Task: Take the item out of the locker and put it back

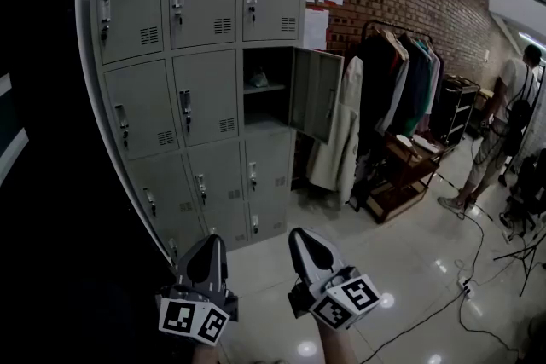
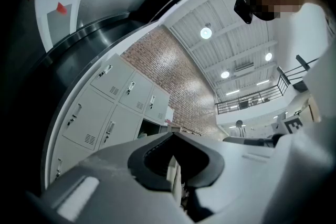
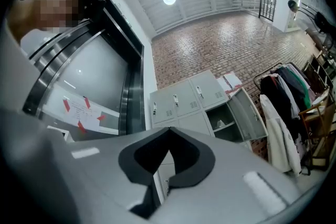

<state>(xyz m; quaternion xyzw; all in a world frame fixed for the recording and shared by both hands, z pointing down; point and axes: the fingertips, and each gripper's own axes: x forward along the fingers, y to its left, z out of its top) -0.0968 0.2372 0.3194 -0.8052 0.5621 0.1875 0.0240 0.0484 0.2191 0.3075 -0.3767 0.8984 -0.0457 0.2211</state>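
A bank of grey lockers (image 1: 200,89) stands ahead against a brick wall. One locker (image 1: 266,89) in the right column is open, its door (image 1: 316,94) swung out to the right. A small pale item (image 1: 258,81) lies on the shelf inside it, and shows small in the right gripper view, item (image 3: 221,124). Both grippers hang low in front of me, well short of the lockers. My left gripper (image 1: 209,241) is shut and empty, its jaw tips meeting. My right gripper (image 1: 300,234) is shut and empty too.
A clothes rack (image 1: 397,85) with dark coats and a white coat (image 1: 337,141) stands right of the open door. A low wooden cart (image 1: 409,170) sits beside it. A person (image 1: 503,132) stands at far right. Cables (image 1: 465,268) trail over the glossy floor.
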